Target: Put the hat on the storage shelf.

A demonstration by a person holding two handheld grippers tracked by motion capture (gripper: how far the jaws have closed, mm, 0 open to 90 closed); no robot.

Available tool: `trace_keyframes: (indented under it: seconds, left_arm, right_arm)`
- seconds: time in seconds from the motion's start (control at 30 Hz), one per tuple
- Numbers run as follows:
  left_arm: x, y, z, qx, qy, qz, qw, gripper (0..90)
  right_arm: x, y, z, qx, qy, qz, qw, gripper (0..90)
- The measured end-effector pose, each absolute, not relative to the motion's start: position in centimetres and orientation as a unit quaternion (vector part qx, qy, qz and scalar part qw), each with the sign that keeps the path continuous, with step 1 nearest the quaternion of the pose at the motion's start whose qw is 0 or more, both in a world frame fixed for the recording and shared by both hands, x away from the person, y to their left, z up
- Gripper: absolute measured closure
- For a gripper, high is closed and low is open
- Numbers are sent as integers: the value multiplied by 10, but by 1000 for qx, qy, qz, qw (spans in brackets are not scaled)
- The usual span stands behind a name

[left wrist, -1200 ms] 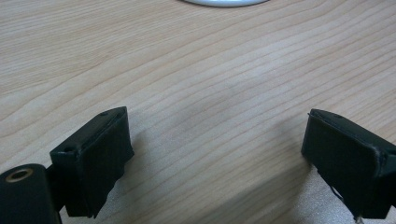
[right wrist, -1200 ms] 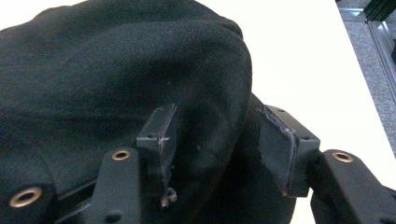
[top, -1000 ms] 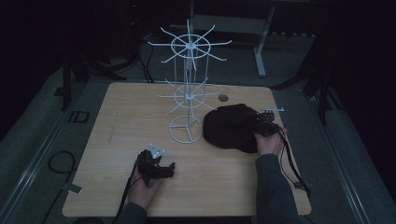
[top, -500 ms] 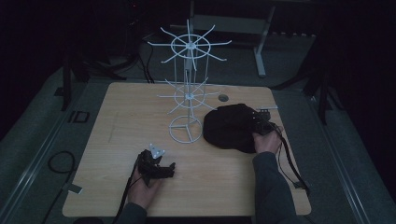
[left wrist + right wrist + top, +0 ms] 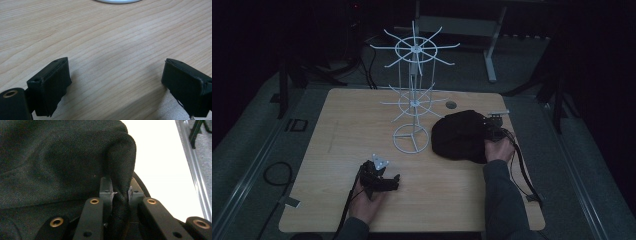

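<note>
A black fabric hat (image 5: 459, 136) lies on the right half of the wooden table (image 5: 352, 125). My right gripper (image 5: 489, 131) is at the hat's right edge. In the right gripper view its jaws have just been closing, and the gripper (image 5: 120, 187) is now shut on a raised fold of the hat (image 5: 62, 157). My left gripper (image 5: 384, 177) rests low on the table near the front, held by a hand. In the left gripper view it (image 5: 115, 75) stands open over bare wood with nothing between its fingers.
A white wire rack (image 5: 414, 100) with two tiers of spoke hooks stands mid-table on a ring base (image 5: 410, 140), just left of the hat; the ring's edge (image 5: 117, 1) lies ahead of the left gripper. A small round hole (image 5: 451, 105) is behind the hat. Cables trail off the front edge.
The right gripper's jaws have closed onto the hat's fabric, with the hand shifting only slightly. The left gripper has stayed where it was.
</note>
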State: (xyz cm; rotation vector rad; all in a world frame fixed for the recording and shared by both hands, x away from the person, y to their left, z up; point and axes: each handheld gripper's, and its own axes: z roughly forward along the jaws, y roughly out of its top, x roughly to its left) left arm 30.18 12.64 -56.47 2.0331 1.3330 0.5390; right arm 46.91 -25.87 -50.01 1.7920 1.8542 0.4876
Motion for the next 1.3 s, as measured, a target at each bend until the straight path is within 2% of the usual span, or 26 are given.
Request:
trace_keyframes:
  seconds: [0.3, 1.3]
  left_arm:
    - [302, 126, -565, 774, 506, 205, 320, 87]
    - [302, 126, -565, 774, 506, 205, 321, 87]
  right_arm:
    - [470, -268, -495, 673, 674, 206, 225, 794]
    - [471, -292, -475, 691, 640, 291, 168, 793]
